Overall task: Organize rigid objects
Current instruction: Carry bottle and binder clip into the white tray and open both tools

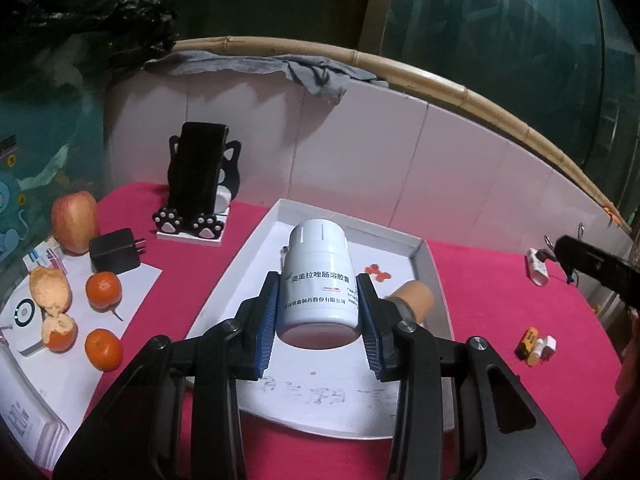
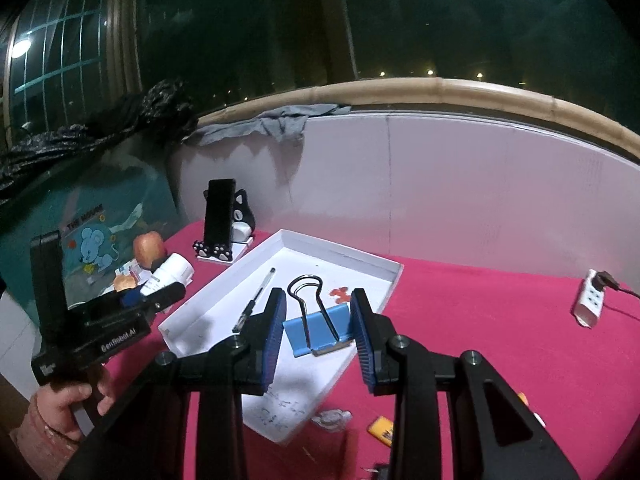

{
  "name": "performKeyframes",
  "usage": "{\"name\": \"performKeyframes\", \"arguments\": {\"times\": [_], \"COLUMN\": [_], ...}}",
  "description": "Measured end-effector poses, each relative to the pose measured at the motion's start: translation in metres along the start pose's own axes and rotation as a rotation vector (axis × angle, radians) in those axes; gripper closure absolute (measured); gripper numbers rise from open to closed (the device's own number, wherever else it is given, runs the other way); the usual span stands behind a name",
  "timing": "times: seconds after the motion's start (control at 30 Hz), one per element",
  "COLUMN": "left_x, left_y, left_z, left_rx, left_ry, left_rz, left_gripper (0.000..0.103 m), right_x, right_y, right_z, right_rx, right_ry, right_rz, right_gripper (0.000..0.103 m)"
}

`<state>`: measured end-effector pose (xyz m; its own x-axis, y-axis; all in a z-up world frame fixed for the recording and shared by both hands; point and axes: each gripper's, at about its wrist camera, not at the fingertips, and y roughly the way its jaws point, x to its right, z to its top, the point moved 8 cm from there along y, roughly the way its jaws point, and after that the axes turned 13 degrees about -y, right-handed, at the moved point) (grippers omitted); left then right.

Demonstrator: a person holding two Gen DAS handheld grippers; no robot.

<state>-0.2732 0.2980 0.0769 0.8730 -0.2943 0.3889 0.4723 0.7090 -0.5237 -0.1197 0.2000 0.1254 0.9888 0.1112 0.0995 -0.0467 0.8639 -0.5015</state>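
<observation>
- The white cylindrical plastic medicine bottle (image 1: 318, 280) is clamped by its sides between the jaws of the left gripper (image 1: 318, 320), held above the shallow white cardboard tray (image 1: 256, 240), probably for placing there.
- The blue metal binder clip (image 2: 318, 330) is pinched by the closed jaws of the right gripper (image 2: 318, 332), also over the tray.
- A black pen (image 2: 256, 300) is already laid in the tray.
- The tan cylinder (image 1: 414, 298) is half hidden behind the left gripper and cannot be identified; the small items on the pink-covered surface (image 1: 500, 300) are too blurred to name.

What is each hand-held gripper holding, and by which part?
Left hand-held gripper: white pill bottle, by its lower body. Right hand-held gripper: blue binder clip, by its sides.
</observation>
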Motion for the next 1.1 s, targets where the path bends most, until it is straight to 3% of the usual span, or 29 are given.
{"name": "performKeyframes", "arguments": {"times": [0.37, 0.63, 0.87, 1.03, 1.1], "left_x": [-0.014, -0.004, -0.004, -0.010, -0.010], "left_y": [0.050, 0.096, 0.114, 0.110, 0.108], "left_z": [0.025, 0.002, -0.016, -0.014, -0.013], "left_rx": [-0.067, -0.175, -0.219, -0.202, -0.194], "left_ry": [-0.014, 0.002, 0.019, 0.016, 0.023], "left_rz": [0.023, 0.033, 0.046, 0.072, 0.080], "left_gripper": [0.066, 0.066, 0.066, 0.066, 0.064], "right_x": [-0.029, -0.052, -0.057, -0.058, -0.059], "right_y": [0.073, 0.125, 0.136, 0.133, 0.133], "right_z": [-0.007, -0.051, -0.068, -0.070, -0.071], "right_rx": [-0.117, -0.253, -0.290, -0.278, -0.285], "right_ry": [0.008, -0.004, -0.048, -0.077, -0.086], "right_rz": [0.072, 0.097, 0.071, 0.038, 0.031], "right_gripper": [0.070, 0.070, 0.070, 0.069, 0.065]}}
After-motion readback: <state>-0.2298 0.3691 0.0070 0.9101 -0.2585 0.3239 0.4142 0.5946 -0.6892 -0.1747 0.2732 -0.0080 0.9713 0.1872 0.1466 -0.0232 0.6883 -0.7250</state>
